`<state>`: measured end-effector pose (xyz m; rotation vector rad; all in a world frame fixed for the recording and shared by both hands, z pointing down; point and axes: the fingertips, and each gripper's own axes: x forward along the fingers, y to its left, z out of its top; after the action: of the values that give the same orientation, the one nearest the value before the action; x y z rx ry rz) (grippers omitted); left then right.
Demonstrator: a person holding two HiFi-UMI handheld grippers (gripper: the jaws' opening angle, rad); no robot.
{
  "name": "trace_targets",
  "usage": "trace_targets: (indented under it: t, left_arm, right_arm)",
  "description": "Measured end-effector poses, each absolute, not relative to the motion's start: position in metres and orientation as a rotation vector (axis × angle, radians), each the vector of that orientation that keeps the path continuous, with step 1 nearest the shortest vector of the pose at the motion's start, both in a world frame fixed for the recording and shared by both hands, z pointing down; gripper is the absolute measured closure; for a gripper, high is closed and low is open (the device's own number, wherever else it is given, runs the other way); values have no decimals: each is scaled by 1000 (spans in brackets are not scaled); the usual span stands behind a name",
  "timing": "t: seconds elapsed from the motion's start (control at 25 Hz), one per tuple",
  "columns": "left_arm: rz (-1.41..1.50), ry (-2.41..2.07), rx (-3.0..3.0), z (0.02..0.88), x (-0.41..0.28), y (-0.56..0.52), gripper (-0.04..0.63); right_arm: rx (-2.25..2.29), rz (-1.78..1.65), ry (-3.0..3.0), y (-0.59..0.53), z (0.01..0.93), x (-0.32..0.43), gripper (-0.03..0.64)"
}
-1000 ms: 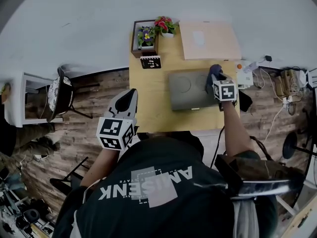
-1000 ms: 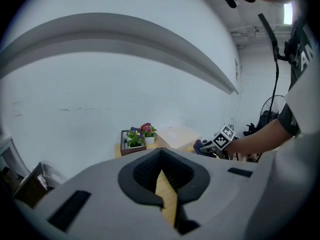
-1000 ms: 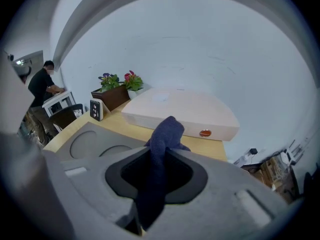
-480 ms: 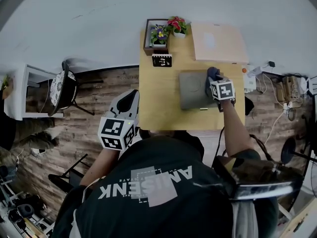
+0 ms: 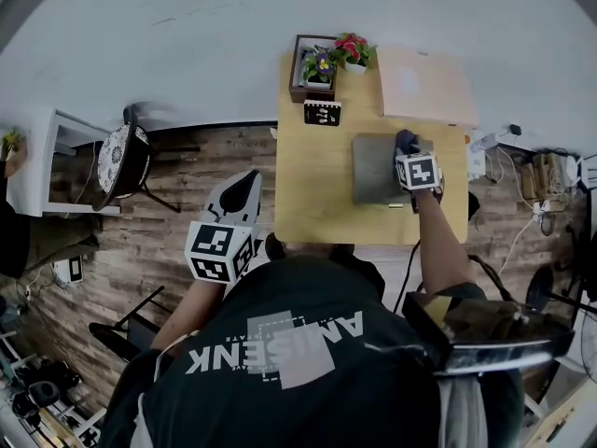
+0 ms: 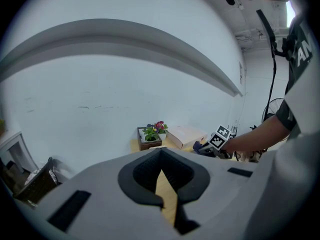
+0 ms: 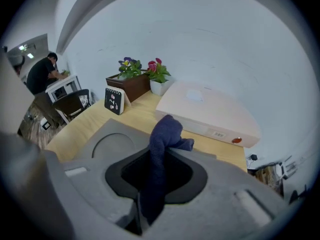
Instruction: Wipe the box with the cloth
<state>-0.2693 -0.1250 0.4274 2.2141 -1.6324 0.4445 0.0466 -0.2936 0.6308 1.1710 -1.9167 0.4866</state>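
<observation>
A flat grey box (image 5: 376, 169) with a round recess lies on the wooden table (image 5: 312, 189). My right gripper (image 5: 410, 157) is shut on a dark blue cloth (image 5: 405, 142), which rests on the box's far right part. In the right gripper view the cloth (image 7: 162, 146) stands up from the jaws of that gripper (image 7: 142, 209) over the box (image 7: 107, 144). My left gripper (image 5: 244, 183) hangs off the table's left edge, over the floor. In its own view this gripper (image 6: 167, 206) is shut on nothing.
A pale flat box (image 5: 424, 87) lies at the table's far right corner. A planter with flowers (image 5: 322, 63) and a small black card (image 5: 322, 113) stand at the far left. Left on the floor stands a chair (image 5: 117, 166), and cables (image 5: 527, 171) lie at the right.
The table has slid right and shrunk in the head view as the head moved. The right gripper keeps the cloth on the box's far right part. The left gripper has stayed put.
</observation>
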Motion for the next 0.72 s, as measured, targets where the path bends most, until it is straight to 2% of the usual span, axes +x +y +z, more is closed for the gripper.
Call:
trace_targets:
  t: [0.16, 0.52, 0.72]
  left_arm:
    - [443, -1641, 2209, 427, -278, -121, 595]
    - [428, -1670, 2189, 425, -293, -113, 595]
    - [415, -1680, 2176, 426, -300, -107, 595]
  right_arm:
    - [1086, 451, -1940, -289, 630, 21, 546]
    - [994, 610, -2043, -279, 635, -45, 546]
    - [1000, 592, -2034, -276, 633, -56, 546]
